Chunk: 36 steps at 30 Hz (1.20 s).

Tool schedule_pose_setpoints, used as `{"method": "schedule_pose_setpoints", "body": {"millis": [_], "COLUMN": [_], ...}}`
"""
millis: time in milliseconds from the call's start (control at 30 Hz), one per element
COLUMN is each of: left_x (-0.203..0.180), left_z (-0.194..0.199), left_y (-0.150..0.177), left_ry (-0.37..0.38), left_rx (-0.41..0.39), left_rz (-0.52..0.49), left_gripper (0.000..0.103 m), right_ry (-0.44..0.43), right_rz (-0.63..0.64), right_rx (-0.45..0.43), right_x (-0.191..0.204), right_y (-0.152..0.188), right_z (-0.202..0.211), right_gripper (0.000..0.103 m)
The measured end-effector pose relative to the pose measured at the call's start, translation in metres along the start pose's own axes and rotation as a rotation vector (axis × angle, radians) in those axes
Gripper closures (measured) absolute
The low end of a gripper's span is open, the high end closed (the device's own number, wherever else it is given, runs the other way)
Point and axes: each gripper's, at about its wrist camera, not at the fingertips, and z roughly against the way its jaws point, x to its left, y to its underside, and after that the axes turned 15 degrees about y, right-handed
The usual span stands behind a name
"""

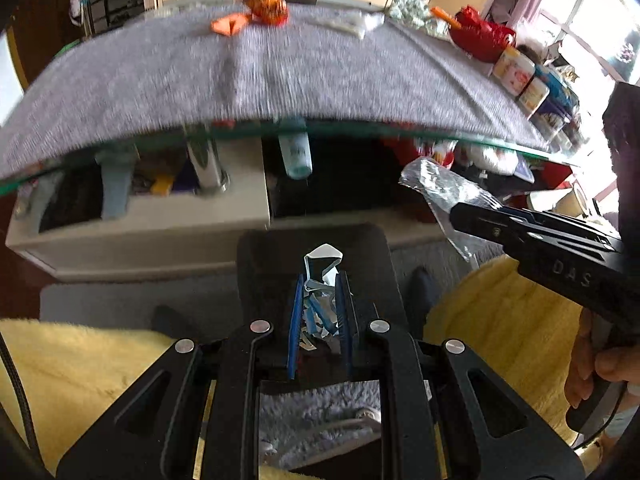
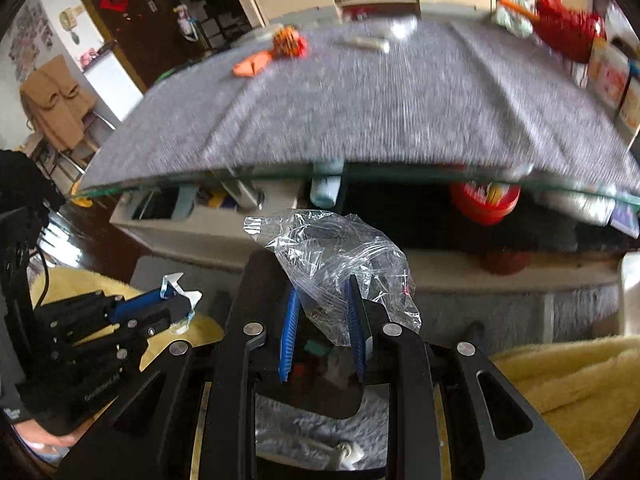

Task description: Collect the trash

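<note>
My left gripper (image 1: 320, 280) is shut on a crumpled white and blue wrapper (image 1: 323, 268), held in front of the table's near edge above a black bin (image 1: 256, 264). It also shows in the right wrist view (image 2: 180, 296). My right gripper (image 2: 324, 284) is shut on a clear plastic bag (image 2: 332, 248) over the same black bin (image 2: 248, 292); the bag shows in the left wrist view (image 1: 444, 188) too. On the grey table cloth (image 1: 280, 68), at the far side, lie an orange wrapper (image 1: 229, 24), an orange crumpled ball (image 1: 269, 9) and a white wrapper (image 1: 352, 24).
A red bag (image 1: 480, 38) and boxes (image 1: 520, 74) stand along the table's right side. A glass edge (image 1: 360, 130) fronts the table, with a cluttered shelf (image 1: 140, 200) below. Yellow fleece (image 1: 80, 372) lies on both sides, grey carpet beneath.
</note>
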Motion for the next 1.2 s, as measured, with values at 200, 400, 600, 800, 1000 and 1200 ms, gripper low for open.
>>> {"method": "schedule_pose_setpoints", "body": {"millis": [200, 400, 600, 800, 1000, 1200], "left_x": [0.014, 0.020, 0.026, 0.030, 0.029, 0.031], "left_z": [-0.031, -0.053, -0.057, -0.057, -0.045, -0.018], "left_y": [0.015, 0.023, 0.019, 0.015, 0.008, -0.013], "left_ry": [0.024, 0.032, 0.034, 0.032, -0.010, -0.025], "left_rx": [0.062, 0.120, 0.136, 0.138, 0.098, 0.038], "left_rz": [0.038, 0.044, 0.067, 0.078, 0.059, 0.060], "left_gripper": [0.088, 0.088, 0.085, 0.070, 0.031, 0.008], "right_ry": [-0.013, -0.023, -0.020, -0.029, 0.036, 0.046], "right_rz": [-0.002, 0.021, 0.031, 0.024, 0.007, -0.013], "right_rx": [0.094, 0.130, 0.141, 0.147, 0.094, 0.047], "right_x": [0.003, 0.013, 0.017, 0.016, 0.003, -0.015], "right_y": [0.014, 0.017, 0.011, 0.005, -0.006, -0.021], "right_z": [-0.032, -0.046, -0.053, -0.055, -0.042, -0.024], "right_gripper": [0.079, 0.077, 0.073, 0.054, 0.021, 0.007]}}
